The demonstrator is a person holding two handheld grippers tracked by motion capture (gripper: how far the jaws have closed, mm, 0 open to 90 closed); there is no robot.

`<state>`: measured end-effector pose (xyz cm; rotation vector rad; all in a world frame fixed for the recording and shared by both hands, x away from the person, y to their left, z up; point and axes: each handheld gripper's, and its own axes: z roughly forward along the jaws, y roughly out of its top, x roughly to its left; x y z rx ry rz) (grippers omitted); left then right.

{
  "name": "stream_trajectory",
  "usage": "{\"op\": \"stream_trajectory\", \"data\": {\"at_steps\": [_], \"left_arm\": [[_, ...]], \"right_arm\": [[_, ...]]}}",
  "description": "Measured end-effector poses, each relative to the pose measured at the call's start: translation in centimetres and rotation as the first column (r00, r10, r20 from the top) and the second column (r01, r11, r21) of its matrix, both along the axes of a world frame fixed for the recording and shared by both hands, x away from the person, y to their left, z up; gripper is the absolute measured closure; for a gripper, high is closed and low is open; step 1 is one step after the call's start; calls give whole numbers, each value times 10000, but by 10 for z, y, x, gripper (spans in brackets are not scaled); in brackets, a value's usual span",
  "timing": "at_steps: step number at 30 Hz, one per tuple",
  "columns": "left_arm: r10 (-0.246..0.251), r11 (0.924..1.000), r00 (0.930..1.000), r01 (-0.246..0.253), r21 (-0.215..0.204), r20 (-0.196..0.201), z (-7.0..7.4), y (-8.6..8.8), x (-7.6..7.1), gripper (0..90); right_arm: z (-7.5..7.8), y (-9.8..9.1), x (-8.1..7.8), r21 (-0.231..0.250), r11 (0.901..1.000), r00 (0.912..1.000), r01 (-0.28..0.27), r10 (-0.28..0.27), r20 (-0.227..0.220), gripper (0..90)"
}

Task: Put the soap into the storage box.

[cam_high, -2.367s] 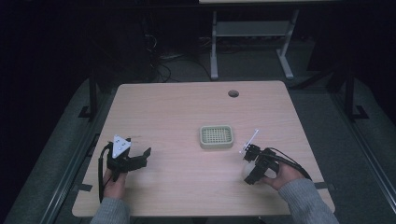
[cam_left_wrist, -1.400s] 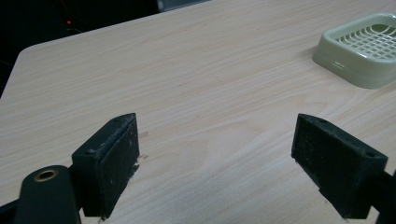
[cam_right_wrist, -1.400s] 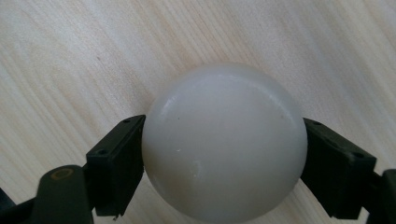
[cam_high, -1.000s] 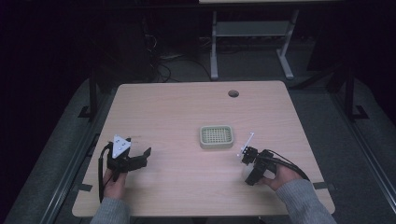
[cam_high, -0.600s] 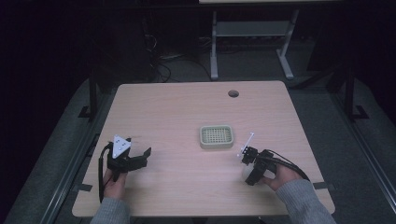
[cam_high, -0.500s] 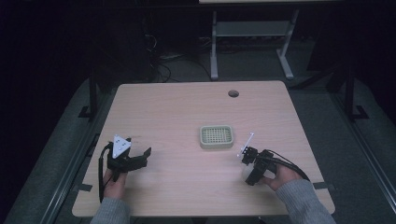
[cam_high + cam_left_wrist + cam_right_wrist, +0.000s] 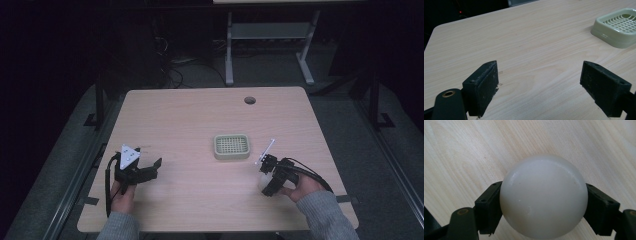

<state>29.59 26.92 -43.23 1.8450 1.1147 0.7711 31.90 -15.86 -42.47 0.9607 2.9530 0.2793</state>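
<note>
Right gripper view: white ball [image 7: 543, 196] clamped between right hand-held gripper [image 7: 544, 206] jaws.

A smooth white ball [image 7: 543, 198], plain and glossy, sits clamped between the right tongs [image 7: 265, 181] just above the desk [image 7: 200, 120], near its front right corner.
</note>
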Motion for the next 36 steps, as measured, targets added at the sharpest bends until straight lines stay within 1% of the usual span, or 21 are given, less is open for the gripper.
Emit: {"op": "stream_trajectory", "data": {"at_steps": [3, 5, 8, 13, 14, 15, 21, 22, 26, 28, 30, 31, 32, 33, 34, 36], "left_arm": [[1, 10000, 10000, -1, 28, -15, 0, 0, 1, 148], [6, 10000, 10000, -6, 1, 4, 0, 0, 1, 148], [-37, 9999, 10000, 37, 117, 16, 0, -1, 1, 148], [-44, 10000, 10000, 44, 59, 53, 0, -2, 0, 149], [-73, 9999, 10000, 73, 145, 1, 0, -2, 0, 148], [-74, 9999, 10000, 73, 127, 33, 0, -2, 0, 148], [-171, 9998, 9998, 170, 129, 67, 0, -4, -1, 148], [-172, 9996, 9999, 171, 214, 22, 0, -4, -1, 148], [-172, 9996, 9999, 172, 205, 12, 0, -4, -1, 148], [-176, 9996, 9998, 175, 207, 27, 0, -4, -1, 148], [-170, 9997, 9998, 168, 173, 63, 0, -4, -1, 148], [-170, 9997, 9998, 168, 173, 63, 0, -4, -1, 148], [-168, 9996, 9999, 167, 226, 27, 0, -4, -1, 148], [-178, 9996, 9998, 176, 226, 45, 0, -4, -1, 148], [-196, 9995, 9998, 195, 231, 31, 1, -4, -1, 148], [-199, 9995, 9998, 198, 248, 49, 1, -4, -1, 148]], "right_arm": [[3, 0, 1, 73, 10000, 10000, -36, 35, 90, 234], [4, 0, 1, 107, 9999, 10000, -15, 14, 78, 234], [6, -1, 2, 122, 9999, 9999, -89, 88, 89, 234], [8, -1, 3, 213, 9998, 10000, -47, 46, 67, 234], [9, -1, 3, 187, 9998, 9999, -66, 64, 87, 234], [11, -1, 3, 184, 9998, 9999, -59, 57, 100, 234], [16, -2, 5, 462, 9989, 9999, -14, 8, 127, 234], [18, -3, 6, 458, 9989, 9999, -31, 24, 156, 234], [19, -2, 8, 433, 9990, 9998, -94, 87, 157, 234], [22, 0, 10, 437, 9990, 9999, -117, 113, 93, 234], [27, 2, 13, 435, 9990, 9997, -131, 122, 197, 234], [27, 2, 13, 435, 9990, 9997, -131, 122, 197, 234], [31, 2, 15, 551, 9984, 9996, -150, 136, 255, 234], [31, 2, 15, 551, 9984, 9996, -150, 136, 255, 234], [33, 2, 17, 668, 9976, 9995, -176, 157, 292, 234], [36, 3, 18, 673, 9976, 9996, -141, 124, 247, 234]]}}
